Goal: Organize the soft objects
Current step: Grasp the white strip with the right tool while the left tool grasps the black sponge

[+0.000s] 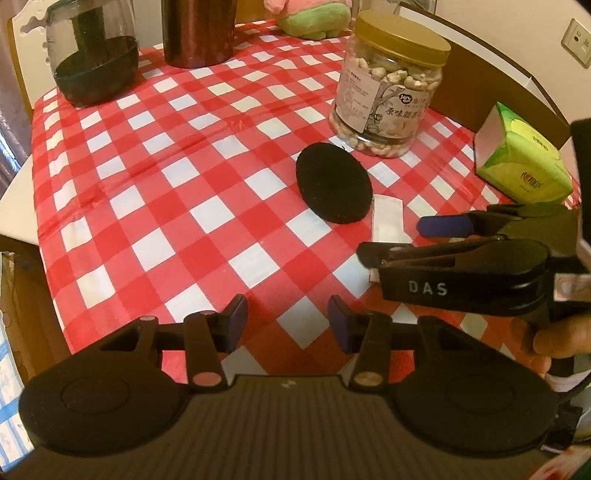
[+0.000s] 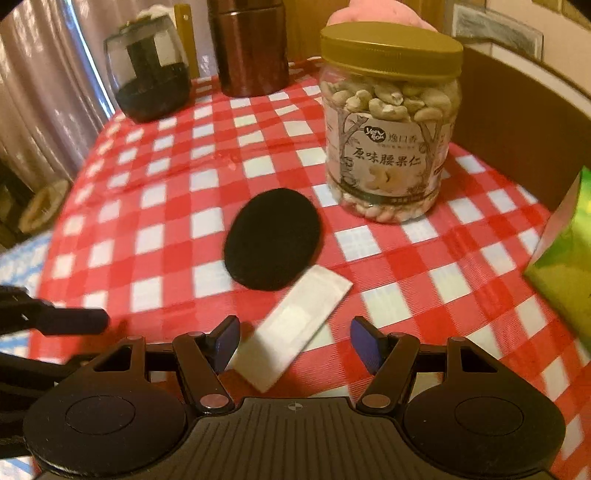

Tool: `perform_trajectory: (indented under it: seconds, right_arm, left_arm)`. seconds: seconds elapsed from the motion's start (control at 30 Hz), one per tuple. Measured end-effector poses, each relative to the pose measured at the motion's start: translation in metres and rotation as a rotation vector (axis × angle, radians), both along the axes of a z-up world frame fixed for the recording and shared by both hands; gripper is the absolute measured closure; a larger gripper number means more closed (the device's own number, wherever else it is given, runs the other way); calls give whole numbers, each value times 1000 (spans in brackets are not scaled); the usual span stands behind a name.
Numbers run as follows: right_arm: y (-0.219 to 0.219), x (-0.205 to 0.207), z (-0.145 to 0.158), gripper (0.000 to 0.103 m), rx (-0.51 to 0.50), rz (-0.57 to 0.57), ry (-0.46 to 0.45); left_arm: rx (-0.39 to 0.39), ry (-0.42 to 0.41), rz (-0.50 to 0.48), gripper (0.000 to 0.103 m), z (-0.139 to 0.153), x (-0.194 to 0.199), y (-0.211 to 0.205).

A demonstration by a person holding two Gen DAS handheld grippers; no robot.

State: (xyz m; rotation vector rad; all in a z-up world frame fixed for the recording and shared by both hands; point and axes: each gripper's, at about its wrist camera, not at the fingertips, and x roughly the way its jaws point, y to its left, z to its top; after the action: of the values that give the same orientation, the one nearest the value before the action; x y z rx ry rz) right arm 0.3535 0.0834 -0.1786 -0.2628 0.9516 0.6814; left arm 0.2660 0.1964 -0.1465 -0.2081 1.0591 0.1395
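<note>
black oval pad (image 2: pixel 272 239) flat mid-bench, white flat packet (image 2: pixel 295 326) touching its near edge. right gripper (image 2: pixel 295 341) fingers wide, packet lying between them, not pinched. left gripper (image 1: pixel 287 322) fingers parted, empty, over bare checked cloth (image 1: pixel 147 206). nothing looks sorted yet. plush toy (image 1: pixel 314 18) at far edge. cashew jar (image 2: pixel 391 129) lidded, full; glass pot (image 1: pixel 94 55) holds dark contents.

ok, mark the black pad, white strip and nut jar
black pad (image 2: pixel 272 239), right wrist view, centre of the oval
white strip (image 2: pixel 295 325), right wrist view, middle of the flat face
nut jar (image 2: pixel 389 155), right wrist view, front label
</note>
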Motion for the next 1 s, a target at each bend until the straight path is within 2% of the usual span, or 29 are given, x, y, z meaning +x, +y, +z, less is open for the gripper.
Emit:
perform_trajectory:
  seconds: [0.37, 0.5, 0.57, 0.67, 0.83, 0.87, 1.0]
  right_arm:
    - [-44, 28, -4, 37, -22, -91, -3]
    - [-52, 33, -2, 37, 54, 10, 7]
    - [-49, 34, -2, 37, 58, 59, -21]
    - [-42, 37, -3, 51, 42, 97, -51]
    - [-35, 38, -4, 66, 37, 158, -76]
    - [-34, 37, -3, 73, 37, 181, -81]
    - [-36, 35, -3, 75, 34, 180, -86]
  left_arm:
    - [-15, -17, -37, 58, -2, 14, -3]
    - [-23, -28, -53, 58, -2, 21, -6]
    - [-26, -28, -59, 58, -3, 24, -7]
    - [-26, -32, -65, 58, -3, 30, -9]
    - [-32, -49, -75, 58, -3, 38, -10]
    - [-32, -54, -78, 57, -3, 40, -10]
    - [-35, -66, -87, 49, -4, 48, -12]
